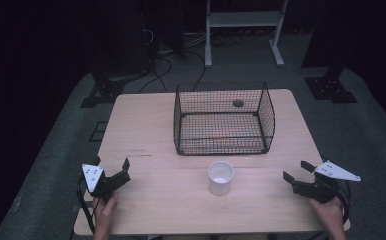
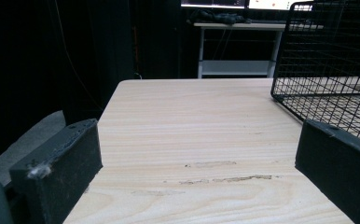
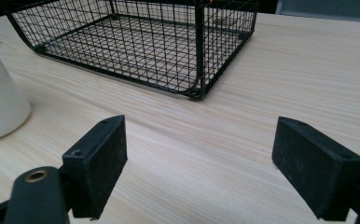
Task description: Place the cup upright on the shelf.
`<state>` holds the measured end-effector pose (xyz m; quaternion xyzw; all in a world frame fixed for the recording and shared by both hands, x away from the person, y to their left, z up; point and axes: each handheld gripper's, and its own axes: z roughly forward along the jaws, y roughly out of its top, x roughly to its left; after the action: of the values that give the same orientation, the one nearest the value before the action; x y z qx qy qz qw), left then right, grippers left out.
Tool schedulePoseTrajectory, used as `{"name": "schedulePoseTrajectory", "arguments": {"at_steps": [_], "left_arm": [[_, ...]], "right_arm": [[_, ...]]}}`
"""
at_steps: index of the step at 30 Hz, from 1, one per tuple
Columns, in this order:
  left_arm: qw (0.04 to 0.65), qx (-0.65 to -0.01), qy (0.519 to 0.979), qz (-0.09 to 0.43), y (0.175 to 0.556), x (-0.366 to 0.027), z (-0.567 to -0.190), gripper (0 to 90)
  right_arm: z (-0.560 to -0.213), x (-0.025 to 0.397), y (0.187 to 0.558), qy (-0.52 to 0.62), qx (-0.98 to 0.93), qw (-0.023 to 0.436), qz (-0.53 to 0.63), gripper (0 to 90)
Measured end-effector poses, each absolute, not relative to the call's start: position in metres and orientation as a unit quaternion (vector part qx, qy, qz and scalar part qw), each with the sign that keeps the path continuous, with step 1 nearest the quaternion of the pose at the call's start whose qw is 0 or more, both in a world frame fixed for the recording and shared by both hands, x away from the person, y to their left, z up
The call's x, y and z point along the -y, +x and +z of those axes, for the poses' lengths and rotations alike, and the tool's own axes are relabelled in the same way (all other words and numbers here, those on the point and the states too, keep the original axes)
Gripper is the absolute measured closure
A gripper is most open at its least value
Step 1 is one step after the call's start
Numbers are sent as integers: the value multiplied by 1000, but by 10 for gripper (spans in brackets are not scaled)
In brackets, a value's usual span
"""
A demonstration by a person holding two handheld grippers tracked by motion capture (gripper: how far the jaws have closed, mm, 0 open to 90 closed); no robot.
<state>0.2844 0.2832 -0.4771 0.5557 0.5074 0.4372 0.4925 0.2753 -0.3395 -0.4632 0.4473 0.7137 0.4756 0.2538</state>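
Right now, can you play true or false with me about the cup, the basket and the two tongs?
1. The white cup stands upright on the table, in front of the wire basket. True.
2. The cup is inside the basket. False: it stands on the bare wood outside it, on the person's side.
3. The left tongs are squeezing the cup. False: their jaws are open with nothing between them, off to the cup's left.
4. The right tongs are open with nothing in them. True.
5. The basket is made of solid white plastic. False: it is black wire mesh that you can see through.
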Motion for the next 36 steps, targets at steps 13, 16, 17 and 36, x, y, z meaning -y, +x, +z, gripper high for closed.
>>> {"name": "schedulePoseTrajectory", "arguments": {"at_steps": [13, 16, 17, 36], "left_arm": [[492, -505, 557, 439, 283, -283, -477, 0], [492, -504, 557, 440, 283, -282, -477, 0], [493, -504, 558, 439, 283, -282, -477, 0], [494, -505, 557, 438, 284, -283, -477, 0]], "right_arm": [[-448, 327, 276, 426, -723, 236, 490, 160], [-443, 321, 278, 418, -728, 233, 491, 151], [-441, 320, 279, 416, -729, 233, 491, 148], [-410, 289, 287, 361, -757, 199, 507, 133]]}}
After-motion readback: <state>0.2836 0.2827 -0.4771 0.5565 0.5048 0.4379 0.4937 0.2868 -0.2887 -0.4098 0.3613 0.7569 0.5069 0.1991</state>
